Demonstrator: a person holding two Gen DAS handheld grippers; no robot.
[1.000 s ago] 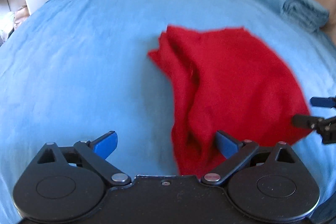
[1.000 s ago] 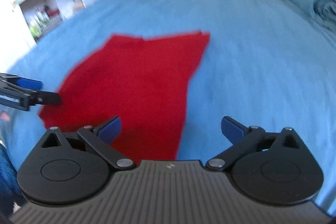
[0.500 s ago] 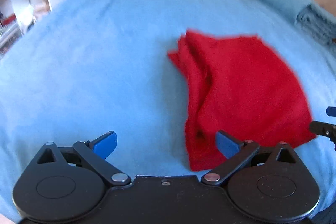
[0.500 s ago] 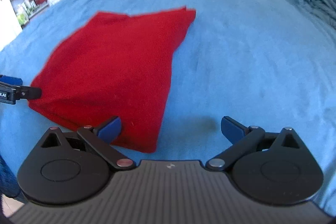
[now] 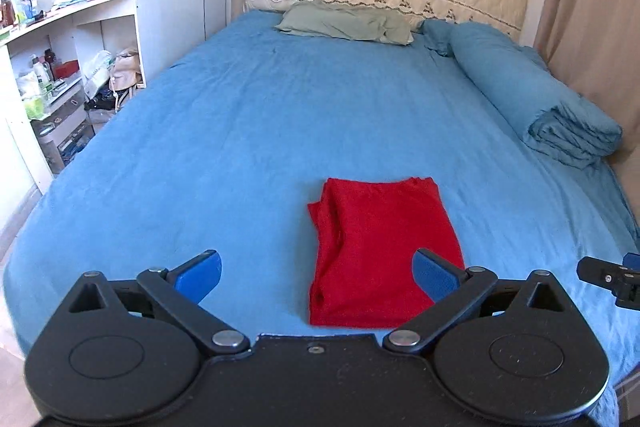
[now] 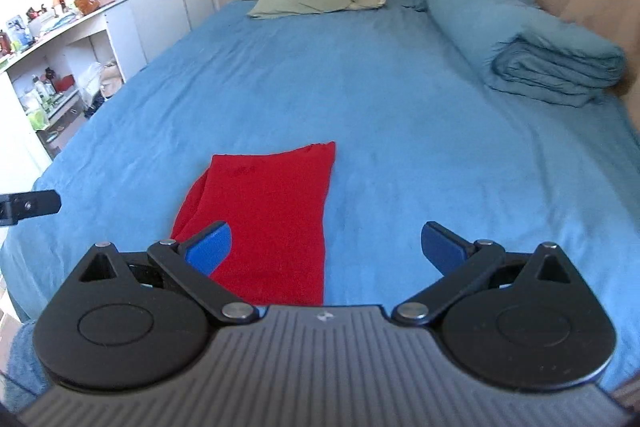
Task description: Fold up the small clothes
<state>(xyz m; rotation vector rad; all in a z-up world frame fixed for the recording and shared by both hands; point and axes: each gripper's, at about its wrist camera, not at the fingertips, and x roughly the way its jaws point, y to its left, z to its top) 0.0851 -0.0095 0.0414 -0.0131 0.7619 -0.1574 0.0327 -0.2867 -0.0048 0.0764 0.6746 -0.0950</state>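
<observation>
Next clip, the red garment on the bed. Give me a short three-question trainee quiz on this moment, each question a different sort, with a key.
1. True or false: the left hand-held gripper is shut on the red garment.
2. Multiple choice: the garment lies on A) the green pillow, B) the blue bedsheet, C) the rolled blue duvet.
3. Fill in: the right hand-held gripper is ____, holding nothing.

Key: 1 false, it is open and apart from the folded garment; 2 B; 3 open.

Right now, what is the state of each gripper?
Left gripper: open, holding nothing.
Right gripper: open, holding nothing.
</observation>
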